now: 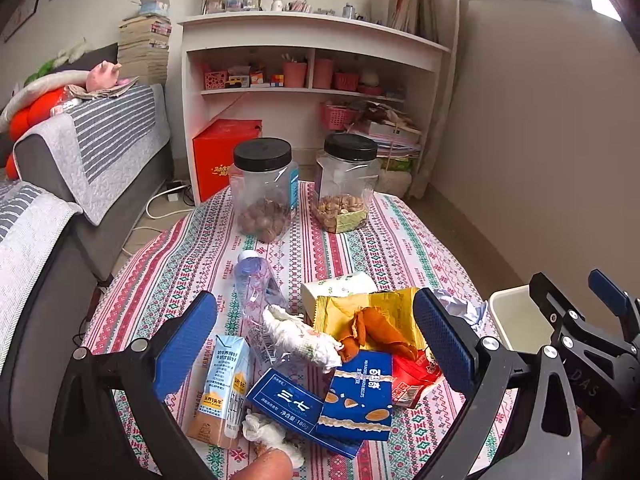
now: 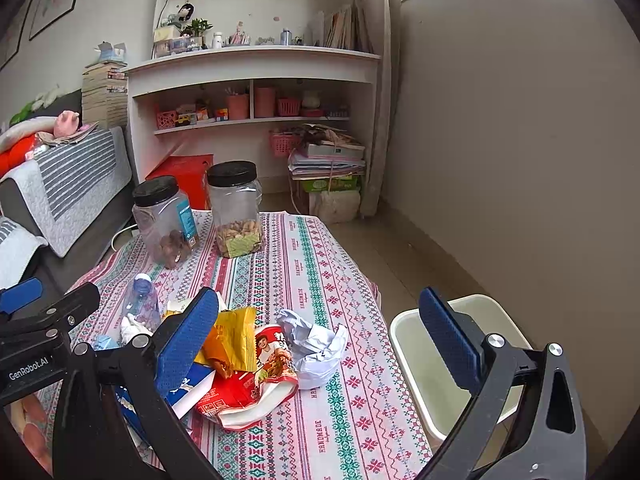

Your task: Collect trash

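Observation:
A heap of trash lies on the patterned tablecloth (image 1: 400,240): a crumpled white tissue (image 1: 304,338), a yellow wrapper (image 1: 372,312), two blue boxes (image 1: 360,396), a milk carton (image 1: 222,388), a clear plastic bottle (image 1: 256,284), a red packet (image 2: 256,380) and crumpled white paper (image 2: 316,346). My left gripper (image 1: 316,344) is open above the heap, holding nothing. My right gripper (image 2: 320,344) is open and empty over the table's right side. A white bin (image 2: 408,360) stands beside the table on the right; it also shows in the left wrist view (image 1: 516,316).
Two black-lidded clear jars (image 1: 264,188) (image 1: 346,184) of nuts stand at the table's far end. A grey sofa (image 1: 92,168) runs along the left. A white shelf unit (image 1: 304,80) and a red box (image 1: 224,156) stand behind.

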Action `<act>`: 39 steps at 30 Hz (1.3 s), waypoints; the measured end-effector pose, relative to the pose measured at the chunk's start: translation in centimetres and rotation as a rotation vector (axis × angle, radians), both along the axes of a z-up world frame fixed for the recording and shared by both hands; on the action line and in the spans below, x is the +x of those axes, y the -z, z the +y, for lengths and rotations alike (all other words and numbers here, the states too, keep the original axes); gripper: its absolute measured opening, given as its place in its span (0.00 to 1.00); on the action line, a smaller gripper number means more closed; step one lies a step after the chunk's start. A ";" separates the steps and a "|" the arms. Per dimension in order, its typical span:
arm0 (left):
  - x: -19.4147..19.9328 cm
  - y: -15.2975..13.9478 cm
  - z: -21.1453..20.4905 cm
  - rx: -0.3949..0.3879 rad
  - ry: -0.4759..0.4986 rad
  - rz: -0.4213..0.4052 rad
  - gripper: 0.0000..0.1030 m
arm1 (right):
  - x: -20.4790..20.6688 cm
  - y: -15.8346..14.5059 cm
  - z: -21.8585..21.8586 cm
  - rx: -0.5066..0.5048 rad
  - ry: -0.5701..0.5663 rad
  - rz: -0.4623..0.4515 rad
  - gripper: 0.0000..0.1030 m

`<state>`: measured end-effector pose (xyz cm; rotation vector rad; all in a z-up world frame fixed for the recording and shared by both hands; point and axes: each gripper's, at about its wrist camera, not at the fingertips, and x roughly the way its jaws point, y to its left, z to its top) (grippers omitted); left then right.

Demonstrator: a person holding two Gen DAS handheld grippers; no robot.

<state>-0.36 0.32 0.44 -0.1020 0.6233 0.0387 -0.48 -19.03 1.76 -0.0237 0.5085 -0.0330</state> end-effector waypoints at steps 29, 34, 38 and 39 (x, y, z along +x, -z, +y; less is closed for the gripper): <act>0.5 0.7 0.3 -0.010 -0.025 0.032 0.93 | 0.2 0.3 0.3 0.000 -0.002 0.032 0.93; 0.6 0.8 0.4 -0.016 -0.030 0.040 0.93 | 0.2 0.4 0.2 0.000 -0.001 0.033 0.93; 0.7 0.8 0.5 -0.019 -0.032 0.043 0.93 | 0.2 0.4 0.2 0.000 0.000 0.032 0.93; 0.7 0.8 0.5 -0.018 -0.032 0.043 0.93 | 0.2 0.4 0.2 0.001 0.001 0.032 0.93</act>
